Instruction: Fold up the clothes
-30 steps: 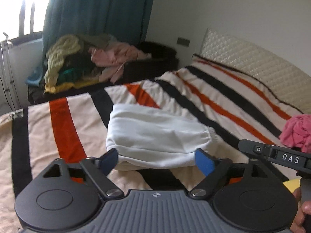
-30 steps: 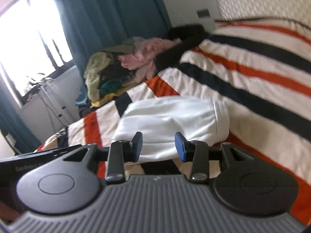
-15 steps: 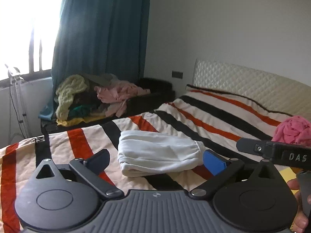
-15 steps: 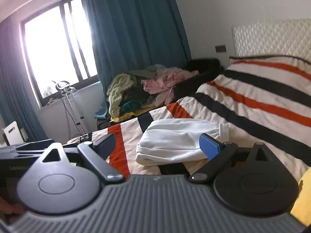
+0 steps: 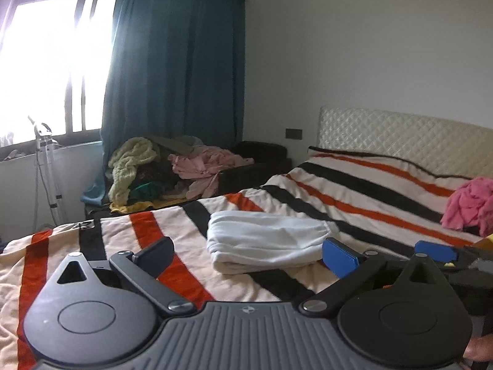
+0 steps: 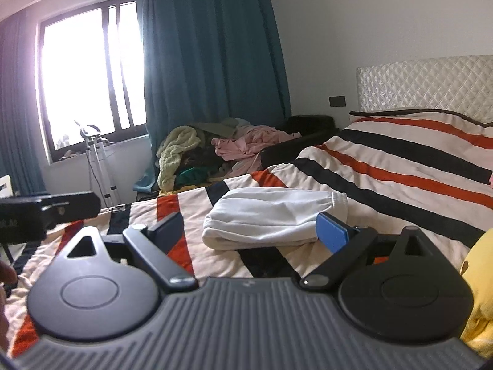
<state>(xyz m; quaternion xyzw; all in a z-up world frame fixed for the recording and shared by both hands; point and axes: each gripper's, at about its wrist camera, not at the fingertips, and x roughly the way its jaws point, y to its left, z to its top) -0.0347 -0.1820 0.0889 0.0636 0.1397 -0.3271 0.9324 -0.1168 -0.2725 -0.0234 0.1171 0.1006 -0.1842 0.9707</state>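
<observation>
The left hand-held gripper (image 5: 248, 254) is hanging above the near part of the bed with its fingers spread wide and nothing between them. The right hand-held gripper (image 6: 249, 232) is likewise gaping wide and gripping nothing. Both are hovering short of the folded white garment (image 5: 268, 240), which is lying ahead of them, apart from the fingers, on the striped blanket (image 5: 354, 191). Its long axis is running left to right across both views, the rounded fold sitting at the left end and the ribbed cuff or hem pointing right, toward the headboard (image 5: 400, 132).

The left wrist view is showing a crumpled pink cloth (image 5: 470, 203) lying on the blanket well right of the white garment, and a blue pad of the other tool at the right edge. The right wrist view is showing a yellow cloth (image 6: 477, 280) at its lower right edge and the dark body of the left tool at its left edge.

The blanket is cream with black and orange stripes. Beyond the bed a heap of clothes (image 6: 222, 154) is sitting below a teal curtain (image 6: 212, 55), beside a bright window (image 6: 89, 74), with white walls around.
</observation>
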